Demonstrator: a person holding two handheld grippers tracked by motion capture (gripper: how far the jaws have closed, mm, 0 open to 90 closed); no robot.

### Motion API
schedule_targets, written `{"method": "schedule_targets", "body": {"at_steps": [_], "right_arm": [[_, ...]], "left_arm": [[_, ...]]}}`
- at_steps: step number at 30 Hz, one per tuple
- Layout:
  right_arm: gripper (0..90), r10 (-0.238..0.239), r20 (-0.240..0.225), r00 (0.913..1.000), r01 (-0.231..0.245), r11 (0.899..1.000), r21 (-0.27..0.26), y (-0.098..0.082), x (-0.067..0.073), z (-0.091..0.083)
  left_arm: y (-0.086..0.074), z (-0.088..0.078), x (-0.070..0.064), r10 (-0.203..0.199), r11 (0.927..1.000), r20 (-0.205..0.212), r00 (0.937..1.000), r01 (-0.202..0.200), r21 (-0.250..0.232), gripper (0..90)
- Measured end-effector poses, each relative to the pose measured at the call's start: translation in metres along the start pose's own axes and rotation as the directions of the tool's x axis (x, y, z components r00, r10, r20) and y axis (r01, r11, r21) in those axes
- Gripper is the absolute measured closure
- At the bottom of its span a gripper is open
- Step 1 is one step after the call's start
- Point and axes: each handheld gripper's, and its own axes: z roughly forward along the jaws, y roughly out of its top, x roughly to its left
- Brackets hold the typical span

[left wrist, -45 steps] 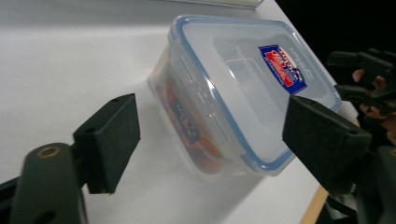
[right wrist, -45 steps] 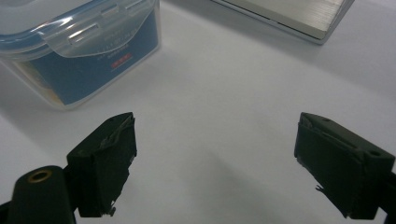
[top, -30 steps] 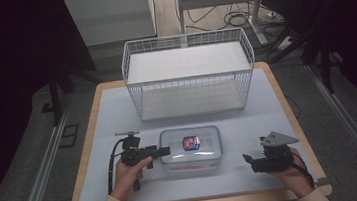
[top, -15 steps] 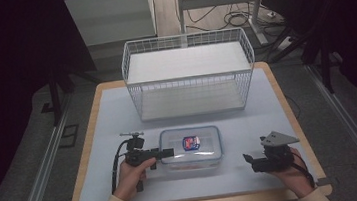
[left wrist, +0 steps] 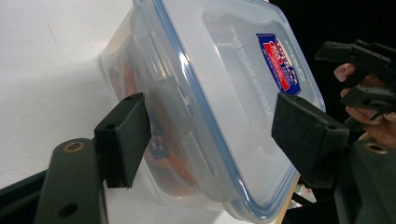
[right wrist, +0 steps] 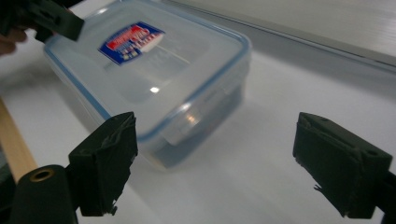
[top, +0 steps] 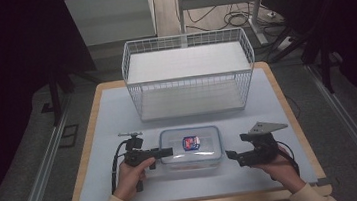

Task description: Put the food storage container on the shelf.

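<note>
High view: clear lidded food container [top: 190,147] lies on the surface [top: 117,112], in front of the wire basket [top: 189,74]. My left gripper [top: 164,152] straddles its left end, jaws apart. My right gripper [top: 230,154] hovers beside it, jaws apart.

At the far side of your table [top: 281,94], locate a white wire basket [top: 191,94] standing upright with its open side up. It rests on the pale mat [top: 113,117] that covers the wooden top. Cables [top: 218,22] lie on the floor behind the table. A metal rail [top: 43,175] runs along the floor to your left.
</note>
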Motion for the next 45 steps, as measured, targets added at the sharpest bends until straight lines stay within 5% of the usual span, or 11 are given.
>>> {"method": "schedule_targets", "body": {"at_steps": [9, 15, 17, 21, 25, 29, 30, 34, 45], "right_arm": [[14.0, 0.164, -0.074, 0.9836, -0.16, 0.985, 0.059, 0.015, -0.013, 0.027], [14.2, 0.297, -0.147, 0.9435, -0.284, 0.953, 0.105, 0.017, -0.023, 0.047], [14.2, 0.314, -0.159, 0.936, -0.298, 0.948, 0.116, 0.017, -0.025, 0.051], [13.1, 0.291, -0.157, 0.9439, -0.27, 0.953, 0.139, 0.016, -0.023, 0.057], [13.2, 0.321, -0.194, 0.927, -0.293, 0.943, 0.159, 0.016, -0.024, 0.062], [12.9, 0.359, -0.247, 0.9001, -0.319, 0.929, 0.188, 0.014, -0.024, 0.069], [13.5, 0.361, -0.245, 0.8996, -0.321, 0.928, 0.189, 0.014, -0.024, 0.069], [24.4, 0.391, -0.256, 0.8839, -0.354, 0.918, 0.181, 0.013, -0.03, 0.065], [34.1, 0.402, -0.278, 0.8721, -0.371, 0.915, 0.16, 0.01, -0.033, 0.057]], "left_arm": [[0.0, 0.0, 0.0, 0.0, 1.0, 0.0, 1.0, 0.0, -0.002, 29.1], [0.0, 0.0, 0.0, 0.001, 1.0, 0.001, 1.0, -0.001, -0.002, 29.1], [0.0, 0.0, 0.0, 0.001, 1.0, 0.001, 1.0, -0.001, -0.003, 29.1], [0.0, 0.0, 0.0, 0.004, 1.0, 0.001, 1.0, -0.004, -0.002, 29.0], [0.0, 0.001, -0.001, 0.011, 0.9999, -0.001, 0.9999, -0.011, -0.001, 28.3], [0.0, 0.001, 0.0, 0.012, 0.9999, -0.001, 0.9999, -0.012, -0.001, 28.2], [0.0, 0.001, 0.0, 0.013, 0.9999, -0.001, 0.9999, -0.013, -0.001, 28.2], [-0.001, 0.001, -0.001, 0.01, 0.9999, -0.003, 0.9999, -0.011, -0.003, 28.2], [-0.004, -0.001, -0.004, 0.02, 0.9993, -0.015, 0.9997, -0.02, -0.03, 30.1]]}}
